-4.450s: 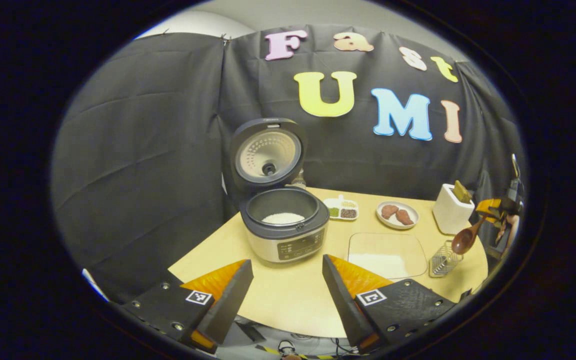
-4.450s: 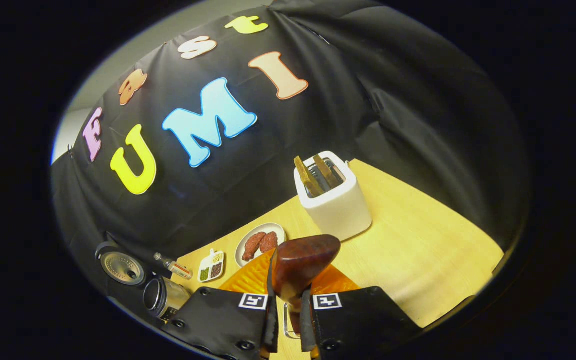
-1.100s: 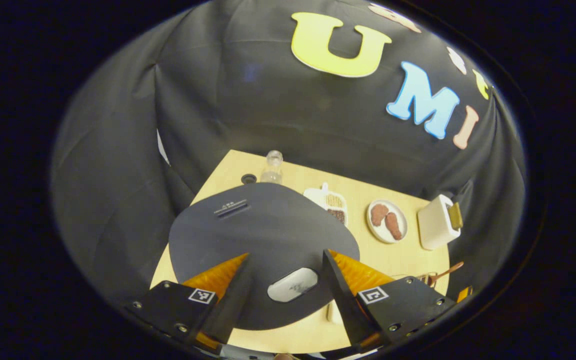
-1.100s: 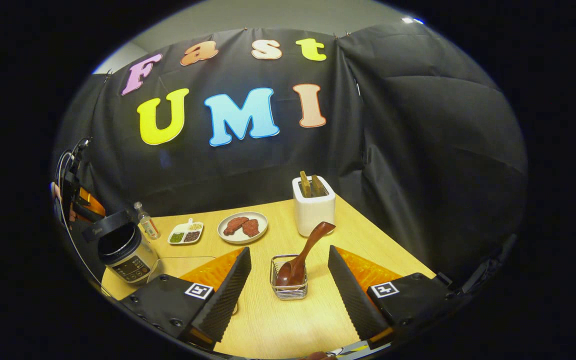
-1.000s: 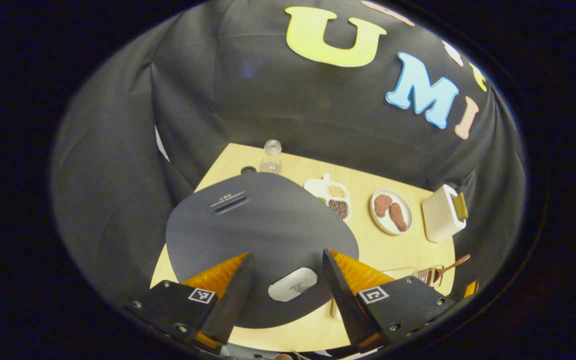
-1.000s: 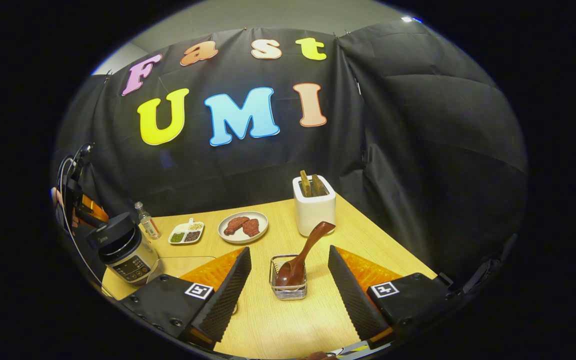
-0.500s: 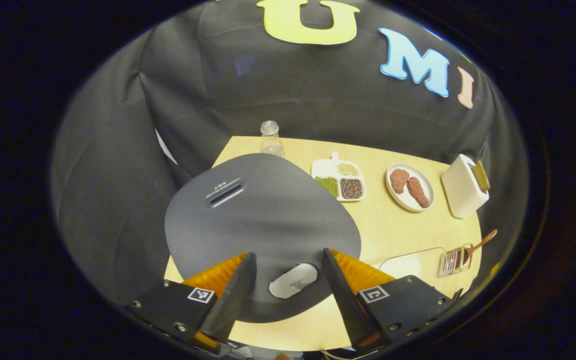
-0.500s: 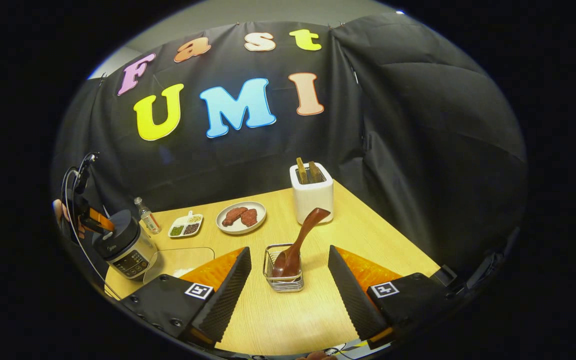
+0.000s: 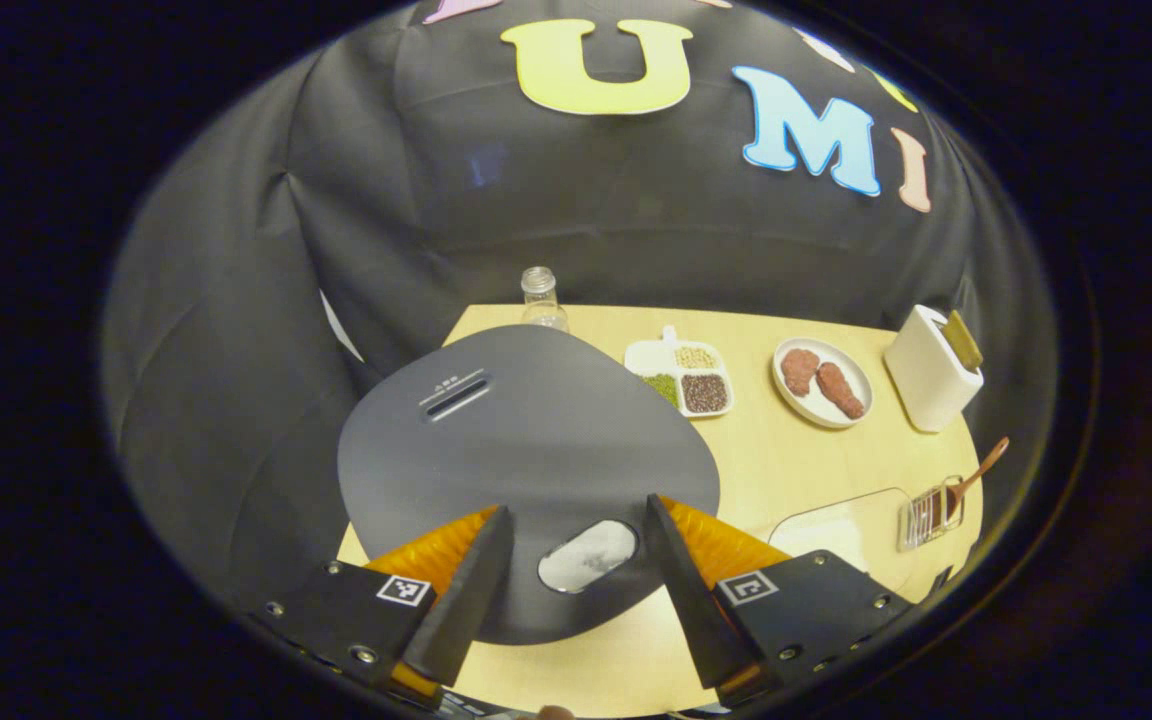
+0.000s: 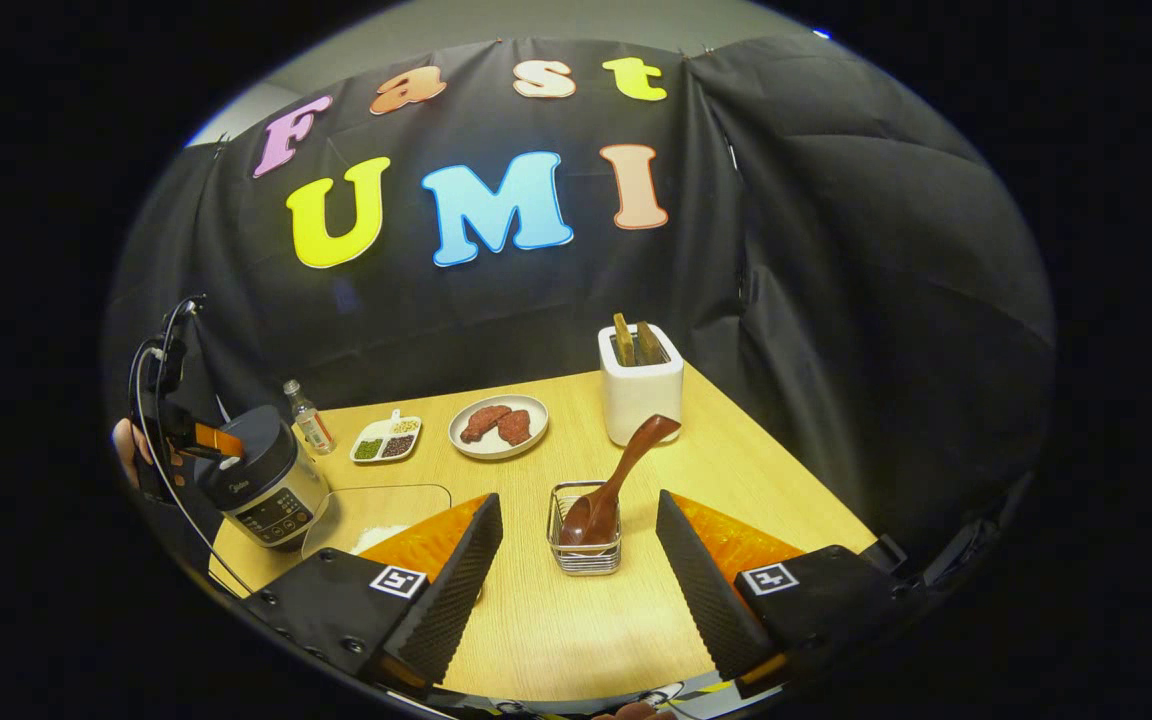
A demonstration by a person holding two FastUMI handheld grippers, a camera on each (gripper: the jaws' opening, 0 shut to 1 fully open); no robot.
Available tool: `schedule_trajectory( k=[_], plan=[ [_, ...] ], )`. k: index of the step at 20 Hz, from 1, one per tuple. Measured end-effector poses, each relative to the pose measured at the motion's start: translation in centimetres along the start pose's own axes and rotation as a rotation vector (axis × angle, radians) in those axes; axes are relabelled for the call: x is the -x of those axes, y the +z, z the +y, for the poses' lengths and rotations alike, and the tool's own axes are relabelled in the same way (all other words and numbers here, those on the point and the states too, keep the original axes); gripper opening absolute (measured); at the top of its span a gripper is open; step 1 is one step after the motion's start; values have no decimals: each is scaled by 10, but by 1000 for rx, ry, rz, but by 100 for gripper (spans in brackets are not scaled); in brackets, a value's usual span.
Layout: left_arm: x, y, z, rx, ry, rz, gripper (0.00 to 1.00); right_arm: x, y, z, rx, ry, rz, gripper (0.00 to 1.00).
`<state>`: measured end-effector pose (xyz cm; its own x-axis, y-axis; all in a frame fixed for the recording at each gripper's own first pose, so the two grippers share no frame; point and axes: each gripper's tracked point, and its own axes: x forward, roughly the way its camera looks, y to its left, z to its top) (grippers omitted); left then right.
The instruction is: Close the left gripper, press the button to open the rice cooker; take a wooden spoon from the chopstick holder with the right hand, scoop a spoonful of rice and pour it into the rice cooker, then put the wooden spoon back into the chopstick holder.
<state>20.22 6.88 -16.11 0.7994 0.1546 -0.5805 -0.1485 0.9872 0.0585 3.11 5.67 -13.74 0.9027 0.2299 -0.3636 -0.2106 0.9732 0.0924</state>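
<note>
The rice cooker [image 10: 261,485] stands at the table's left with its dark grey lid [image 9: 526,440] down. My left gripper [image 9: 574,510] is open right over the lid's front, its fingers on either side of the pale oval button [image 9: 588,556]; the right gripper view shows it from the side [image 10: 206,437] with a hand behind it. The wooden spoon [image 10: 626,470] stands bowl-down in the wire chopstick holder [image 10: 586,548]. My right gripper [image 10: 577,500] is open, just short of the holder, touching nothing. A clear glass tray with rice [image 10: 376,515] lies beside the cooker.
Along the back of the table stand a small bottle [image 10: 308,415], a divided dish of beans [image 10: 386,440], a plate of meat [image 10: 498,425] and a white toaster [image 10: 640,395]. The black cloth wall closes in behind and to the right.
Since 4.5 s ago the cooker's lid has come down and the spoon has gone from my right gripper into the holder. In the last second the left gripper drew back slightly over the lid.
</note>
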Motion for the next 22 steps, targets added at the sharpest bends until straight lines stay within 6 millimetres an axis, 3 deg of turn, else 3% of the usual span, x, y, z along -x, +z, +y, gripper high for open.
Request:
schedule_trajectory(
  k=[2, 5, 11, 13, 14, 15, 17, 19, 22],
  plan=[
    [24, -7, -18, -1, -58, -54, 87, 7, 12, -1, 38, -33, -14, 98],
    [69, -7, -26, -69, -100, -163, 87, 12, 28, 7, 61, -68, -16, 98],
    [182, 40, -56, -131, -173, -397, 86, 33, 62, 56, 64, 33, -97, 99],
    [229, 67, -70, -147, -175, -491, 86, 43, 75, 60, 108, 79, -135, 95],
    [251, 78, -75, -135, -166, -529, 85, 47, 81, 61, 131, 107, -154, 100],
    [272, 80, -80, -115, -155, -552, 85, 52, 86, 61, 146, 135, -165, 96],
    [309, 81, -88, -73, -120, -604, 85, 66, 96, 51, 161, 177, -189, 100],
    [347, 83, -96, -58, -84, -686, 86, 81, 114, 27, 171, 181, -244, 97],
    [398, 66, -108, -46, -36, -756, 85, 102, 120, -6, 169, 202, -280, 97]
  ],
)
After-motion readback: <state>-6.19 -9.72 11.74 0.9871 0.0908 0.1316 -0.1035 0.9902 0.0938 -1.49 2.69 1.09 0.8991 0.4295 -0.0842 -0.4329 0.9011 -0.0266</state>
